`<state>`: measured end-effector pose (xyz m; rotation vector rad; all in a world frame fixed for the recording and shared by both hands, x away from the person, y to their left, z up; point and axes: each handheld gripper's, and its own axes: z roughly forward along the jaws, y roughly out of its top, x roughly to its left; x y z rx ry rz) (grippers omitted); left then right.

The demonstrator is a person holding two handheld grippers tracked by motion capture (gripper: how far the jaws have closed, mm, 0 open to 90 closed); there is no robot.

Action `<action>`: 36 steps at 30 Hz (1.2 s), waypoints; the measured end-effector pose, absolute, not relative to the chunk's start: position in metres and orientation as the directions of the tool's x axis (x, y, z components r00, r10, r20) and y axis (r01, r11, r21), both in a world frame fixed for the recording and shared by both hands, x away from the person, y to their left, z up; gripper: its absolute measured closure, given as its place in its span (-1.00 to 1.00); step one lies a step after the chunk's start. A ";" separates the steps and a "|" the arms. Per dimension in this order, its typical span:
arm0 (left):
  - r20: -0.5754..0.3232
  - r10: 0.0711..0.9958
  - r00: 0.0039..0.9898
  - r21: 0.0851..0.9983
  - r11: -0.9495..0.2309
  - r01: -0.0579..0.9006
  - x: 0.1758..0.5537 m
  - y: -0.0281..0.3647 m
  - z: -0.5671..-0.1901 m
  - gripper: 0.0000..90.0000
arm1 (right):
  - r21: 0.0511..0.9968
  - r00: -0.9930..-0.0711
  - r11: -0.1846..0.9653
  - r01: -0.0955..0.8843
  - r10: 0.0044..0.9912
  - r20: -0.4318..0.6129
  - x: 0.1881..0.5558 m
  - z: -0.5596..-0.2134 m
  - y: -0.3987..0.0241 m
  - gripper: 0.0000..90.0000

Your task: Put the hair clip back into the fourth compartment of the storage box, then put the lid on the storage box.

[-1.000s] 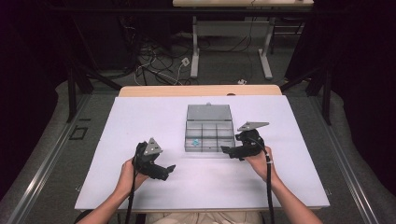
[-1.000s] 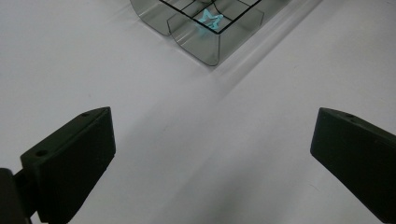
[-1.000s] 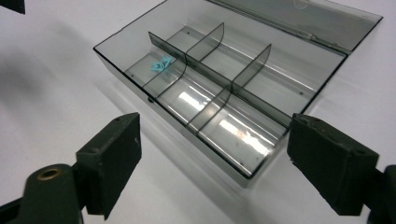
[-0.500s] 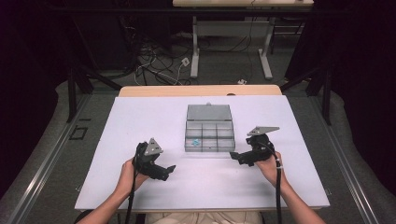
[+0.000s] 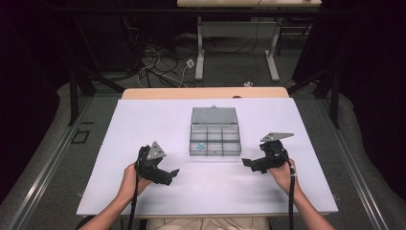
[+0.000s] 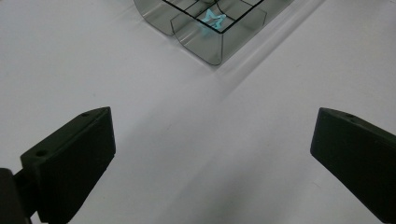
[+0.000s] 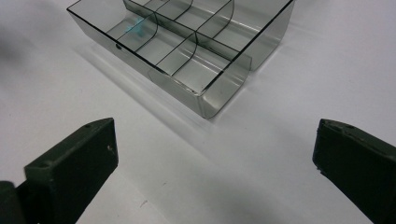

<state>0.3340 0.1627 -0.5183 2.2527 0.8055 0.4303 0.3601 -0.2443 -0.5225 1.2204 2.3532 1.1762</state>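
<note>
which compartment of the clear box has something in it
The front-left compartment of the clear organizer box, the corner nearest the left gripper. It holds a small blue star-shaped piece; the other compartments look empty.

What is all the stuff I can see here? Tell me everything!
table: one, white top with a wooden far edge, middle of the room
box: one, clear grey with compartments, lid open, centre of the table
star: one, light blue, in a near-left compartment of the box
desk: one, white legs, on the floor behind the table
cables: a tangle, dark and white, on the floor behind the table
left gripper: one, black, jaws open, near-left of the box
right gripper: one, black, jaws open, near-right of the box
hands: two, holding the grippers
</note>
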 end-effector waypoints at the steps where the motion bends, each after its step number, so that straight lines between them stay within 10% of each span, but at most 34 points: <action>1: 0.072 0.654 0.753 0.705 -0.568 0.425 0.334 0.162 -0.518 -1.00 | 0.746 -0.613 0.315 0.587 0.775 0.155 0.359 -0.522 -0.245 -1.00; 36: 0.031 0.646 0.762 0.696 -0.562 0.447 0.395 0.108 -0.493 -1.00 | 0.728 -0.608 0.321 0.606 0.777 0.163 0.370 -0.528 -0.257 -1.00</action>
